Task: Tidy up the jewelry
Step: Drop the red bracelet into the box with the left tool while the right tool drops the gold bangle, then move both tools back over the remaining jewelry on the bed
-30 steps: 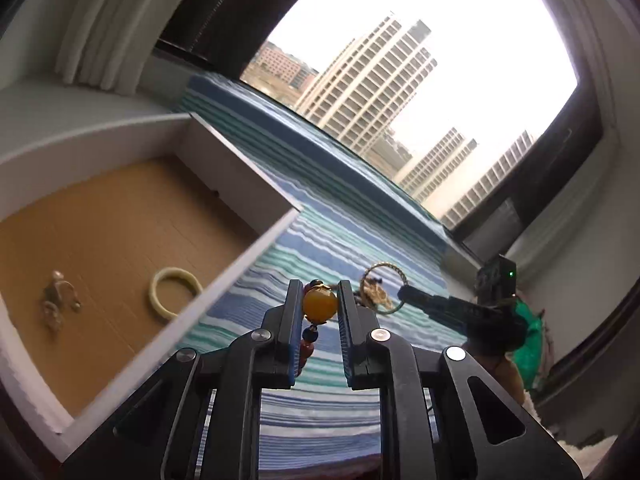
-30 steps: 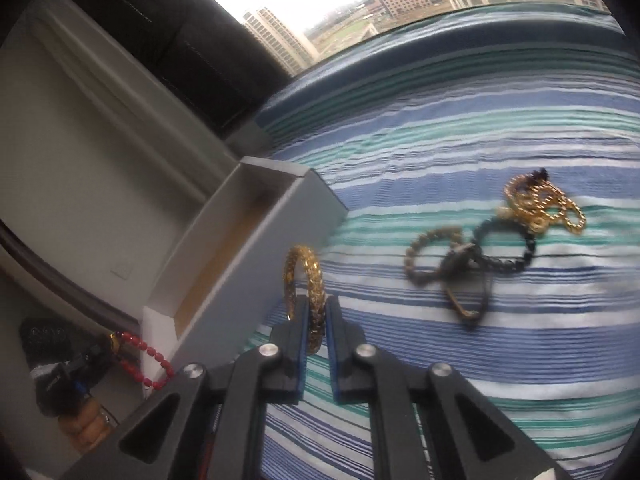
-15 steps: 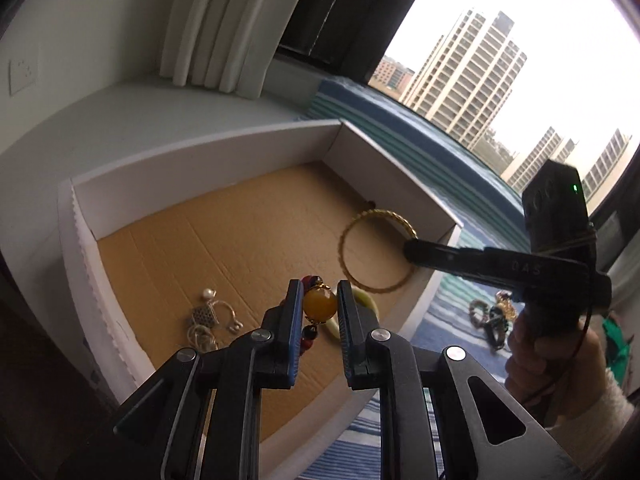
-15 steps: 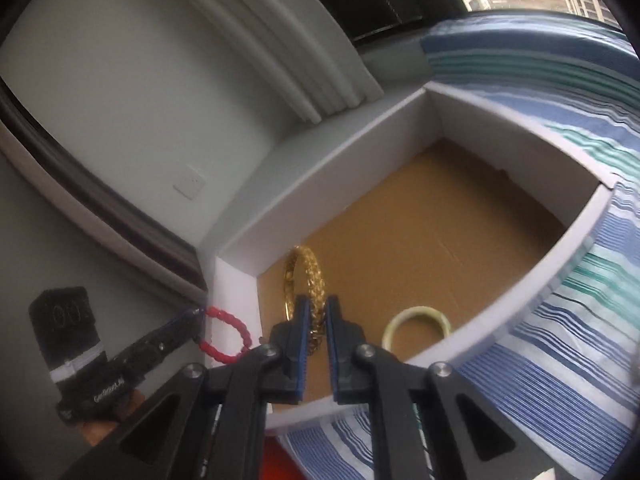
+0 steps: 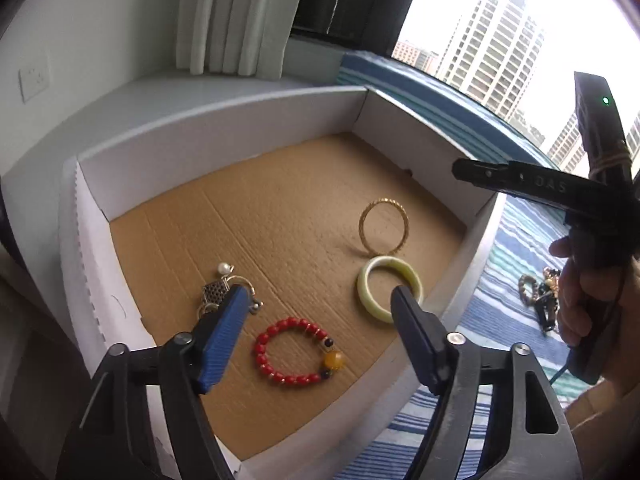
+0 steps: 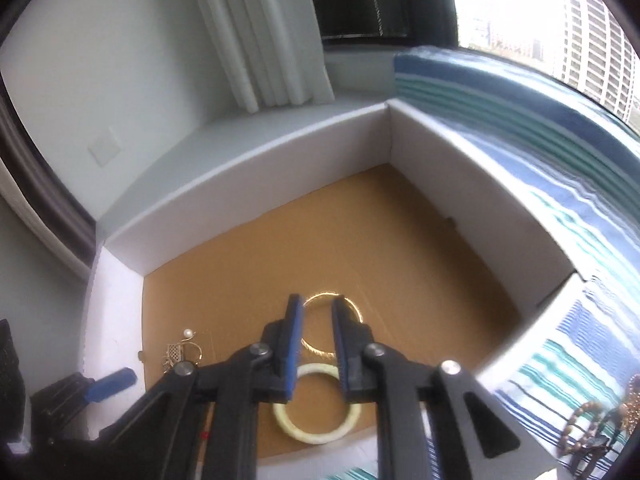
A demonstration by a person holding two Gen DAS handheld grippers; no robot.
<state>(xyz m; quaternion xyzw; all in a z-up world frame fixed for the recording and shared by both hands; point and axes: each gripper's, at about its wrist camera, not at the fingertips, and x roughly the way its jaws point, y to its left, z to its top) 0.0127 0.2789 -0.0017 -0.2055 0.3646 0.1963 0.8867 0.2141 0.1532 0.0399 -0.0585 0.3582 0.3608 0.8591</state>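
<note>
Left gripper [image 5: 320, 312] hangs over the near end of the white box [image 5: 224, 128], tilted down at the brown cardboard floor, jaws spread wide with nothing in them. The red bead bracelet [image 5: 298, 352] lies flat on the floor right between the fingers, amber bead at its right side. A silver charm piece with a pearl [image 5: 224, 290] sits just beside the left finger, partly hidden by it.

Right gripper [image 6: 318, 344] comes in from the right side above the box, held in the person's hand [image 5: 588, 292], jaws a little apart and empty. The gold bangle [image 5: 383, 227] stands on edge on the floor, touching the pale green bangle [image 5: 390, 289], which lies flat. More jewelry [image 6: 596, 420] stays out on the striped cloth [image 6: 560, 184].
</note>
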